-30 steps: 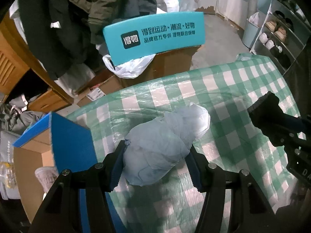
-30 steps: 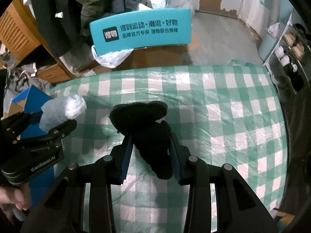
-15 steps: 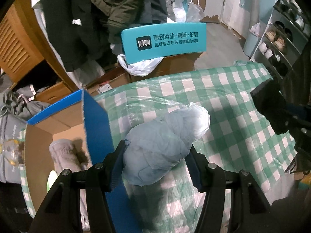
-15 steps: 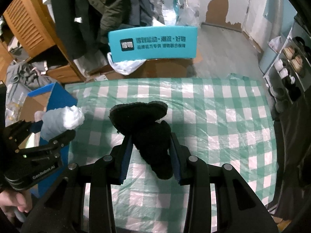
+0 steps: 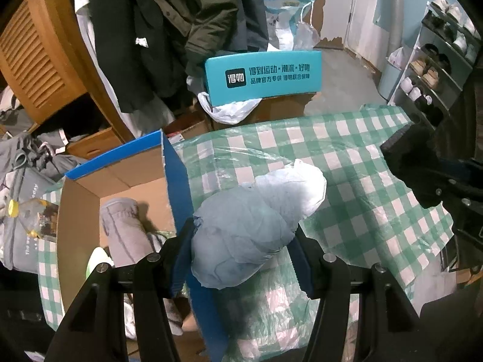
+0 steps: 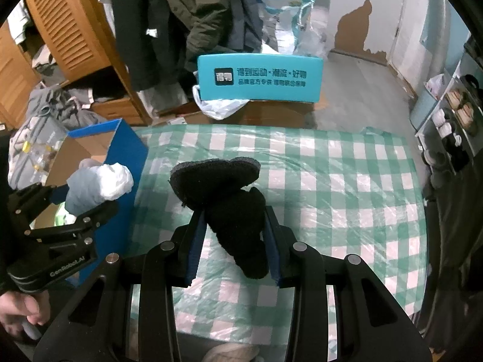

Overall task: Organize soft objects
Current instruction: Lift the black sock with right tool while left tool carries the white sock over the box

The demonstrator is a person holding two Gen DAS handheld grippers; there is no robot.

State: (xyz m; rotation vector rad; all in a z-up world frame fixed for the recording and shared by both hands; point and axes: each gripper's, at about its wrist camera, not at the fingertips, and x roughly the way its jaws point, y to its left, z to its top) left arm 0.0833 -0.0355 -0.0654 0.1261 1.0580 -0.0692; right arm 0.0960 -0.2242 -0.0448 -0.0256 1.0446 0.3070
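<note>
left gripper [image 5: 244,241] clamps pale blue bundle [image 5: 256,226] | right gripper [image 6: 232,238] clamps black sock wad [image 6: 223,193] | blue cardboard box [image 5: 120,187] lies left, left gripper nearer

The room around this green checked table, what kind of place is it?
Probably a cluttered home entryway or storage room: dark coats hanging by a slatted wooden cabinet, a grey shoe rack along the wall, and cardboard boxes on the floor.

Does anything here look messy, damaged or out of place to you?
Yes. The wall across the room has a big patch of missing paint above the floor. Clothes lie heaped on the floor beside the wooden cabinet. The clear plastic film over the checked tablecloth is wrinkled. The two held bundles look fine.
</note>
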